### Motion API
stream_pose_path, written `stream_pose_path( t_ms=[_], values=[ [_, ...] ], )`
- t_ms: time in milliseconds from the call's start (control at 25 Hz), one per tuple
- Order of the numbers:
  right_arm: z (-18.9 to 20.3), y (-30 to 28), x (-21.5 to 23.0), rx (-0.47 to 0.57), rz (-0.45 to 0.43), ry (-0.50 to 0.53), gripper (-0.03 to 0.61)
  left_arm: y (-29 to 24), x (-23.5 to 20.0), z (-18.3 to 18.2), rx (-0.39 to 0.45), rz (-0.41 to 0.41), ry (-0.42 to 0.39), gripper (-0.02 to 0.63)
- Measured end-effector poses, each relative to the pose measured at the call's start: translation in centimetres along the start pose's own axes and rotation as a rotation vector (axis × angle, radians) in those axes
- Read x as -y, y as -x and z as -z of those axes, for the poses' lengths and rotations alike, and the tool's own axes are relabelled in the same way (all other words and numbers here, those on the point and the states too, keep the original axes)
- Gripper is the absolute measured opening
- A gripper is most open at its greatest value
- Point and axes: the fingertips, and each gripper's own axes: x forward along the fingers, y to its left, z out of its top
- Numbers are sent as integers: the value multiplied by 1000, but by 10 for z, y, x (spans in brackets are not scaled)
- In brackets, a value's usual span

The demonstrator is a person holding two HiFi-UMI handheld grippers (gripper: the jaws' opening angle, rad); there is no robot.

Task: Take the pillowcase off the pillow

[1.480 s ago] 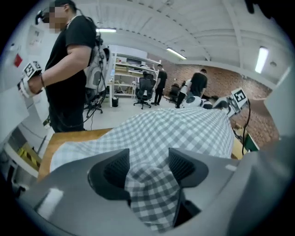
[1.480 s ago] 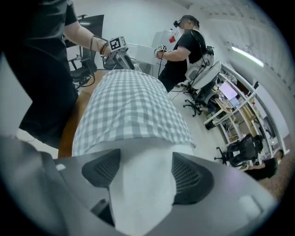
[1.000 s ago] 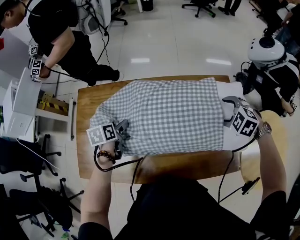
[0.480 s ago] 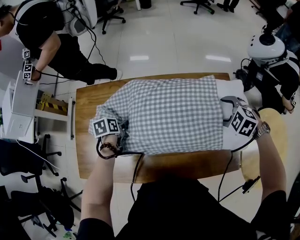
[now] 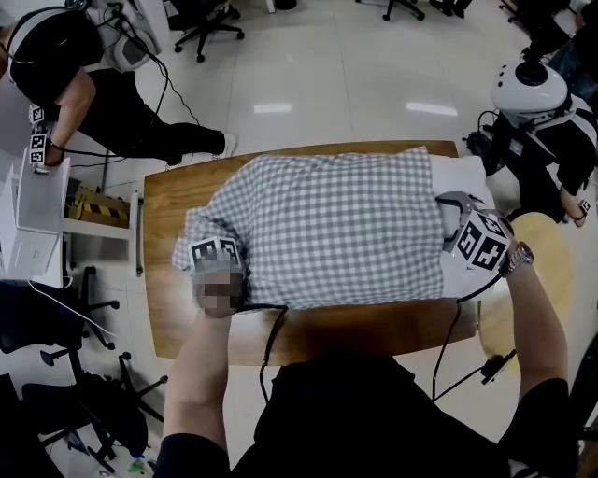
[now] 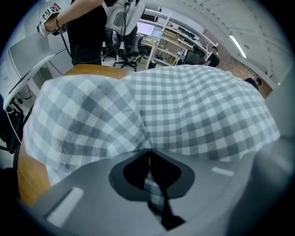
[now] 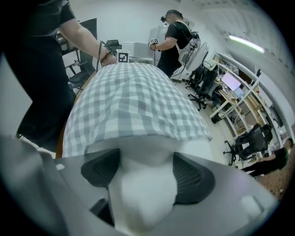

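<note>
The pillow [image 5: 460, 175] in its grey-checked pillowcase [image 5: 327, 229] lies across a wooden worktop [image 5: 168, 205], its bare white end poking out at the right. The left hand-held gripper [image 6: 149, 154] has just been closing and pinches a fold of pillowcase at the near left corner. The right hand-held gripper [image 7: 146, 182] clamps the white pillow end. Around them are a glossy pale floor [image 5: 355, 84], office chairs [image 5: 201, 23] and a person [image 5: 103, 84] standing by.

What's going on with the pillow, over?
Left gripper just closed, pinching checked pillowcase fabric. Right gripper clamped on bare white pillow end. Pillowcase still on. Nothing in the way.
</note>
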Motion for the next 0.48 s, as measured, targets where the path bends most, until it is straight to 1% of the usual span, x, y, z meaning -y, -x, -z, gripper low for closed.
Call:
stream_pose_path(
  t_ms=[40, 120, 240, 440, 480],
  values=[
    [1, -1, -1, 0, 0, -1, 367, -1, -2, 1, 1, -3, -7, 6],
    [1, -4, -4, 0, 3, -3, 358, -1, -4, 3, 10, -1, -16, 5],
    [3, -6, -7, 2, 13, 1, 317, 1, -9, 1, 43, -3, -15, 5],
    [-4, -1, 3, 18, 48, 13, 199, 11, -19, -13, 80, -6, 27, 5],
    [-6, 1, 6, 22, 57, 16, 183, 12, -20, -15, 80, -7, 33, 5]
  ],
)
